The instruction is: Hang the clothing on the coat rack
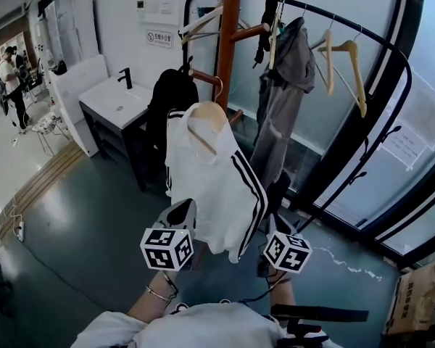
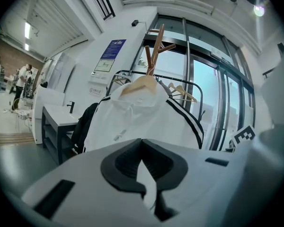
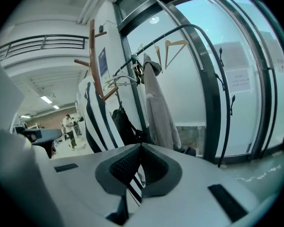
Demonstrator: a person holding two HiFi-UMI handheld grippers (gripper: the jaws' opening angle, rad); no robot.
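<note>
Above a glossy grey floor (image 1: 80, 223), sink (image 1: 119, 100) at left, the left gripper (image 2: 141, 144) and right gripper (image 3: 141, 148) each pinch the white striped top (image 1: 214, 183) (on a wooden hanger (image 1: 206, 118)), which hangs upright, collar up, by the coat rack (image 1: 228, 42) and the glass wall (image 1: 399, 143).

Dark grey shiny floor (image 1: 94, 230), light spots on it. Strip of brown wood planks (image 1: 43, 180) at left edge. White wall (image 1: 116, 13) with small paper sign (image 1: 159, 38). White sink top on dark frame (image 1: 119, 104), black tap (image 1: 125, 77) on it. Tall glass windows with black frames (image 1: 431, 85) at right, daylight coming in. Brown cardboard box (image 1: 420, 296) on floor by glass. Long ceiling lights (image 2: 27, 30) on, far back.
</note>
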